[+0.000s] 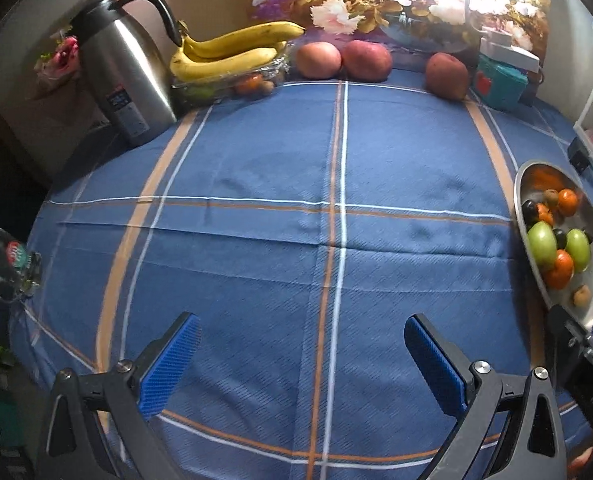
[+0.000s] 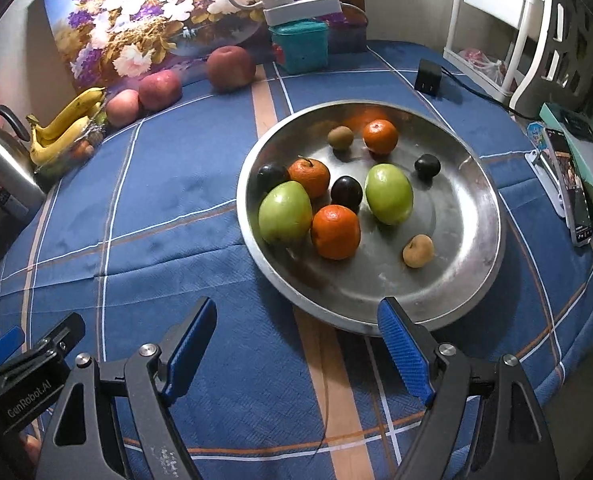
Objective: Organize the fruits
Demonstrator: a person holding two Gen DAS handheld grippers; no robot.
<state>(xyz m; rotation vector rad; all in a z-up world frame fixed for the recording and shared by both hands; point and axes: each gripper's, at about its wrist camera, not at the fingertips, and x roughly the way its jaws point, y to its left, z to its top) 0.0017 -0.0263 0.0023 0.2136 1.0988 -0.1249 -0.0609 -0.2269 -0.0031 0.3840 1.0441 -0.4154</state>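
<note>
Both tongs hang over the blue checked surface (image 1: pixel 256 184) with nothing in them. The left tongs (image 1: pixel 300 364) are spread wide above bare cloth; the right tongs (image 2: pixel 298 354) are spread just as wide, with one blue pad at the near rim of the steel bowl (image 2: pixel 468 208).

The bowl holds the small fruit, all loose in one layer: two green fruits (image 2: pixel 285 213), three oranges (image 2: pixel 335 232), three dark plums (image 2: pixel 346 193), a brown kiwi-like one (image 2: pixel 340 137) at the back and a tan fruit (image 2: pixel 418 251) alone toward the front. The left green fruit touches the front orange; the tan fruit and the far plum sit apart with room around them.

I would expect all of these to be light, round and quick to roll on that smooth steel. The oranges look firm enough to take across the middle. The plums look slick and soft, so a gentle squeeze on the widest part. The green ones are the widest; the tongs seem only just wide enough for them.

At the back of the surface a clear tray (image 1: pixel 232 80) carries bananas (image 1: pixel 228 54) on top of a few small fruits, beside a kettle (image 1: pixel 128 68). Three apples (image 1: pixel 366 60) lie loose along the flower picture (image 2: pixel 168 12), the third near a teal box (image 2: pixel 300 46).
</note>
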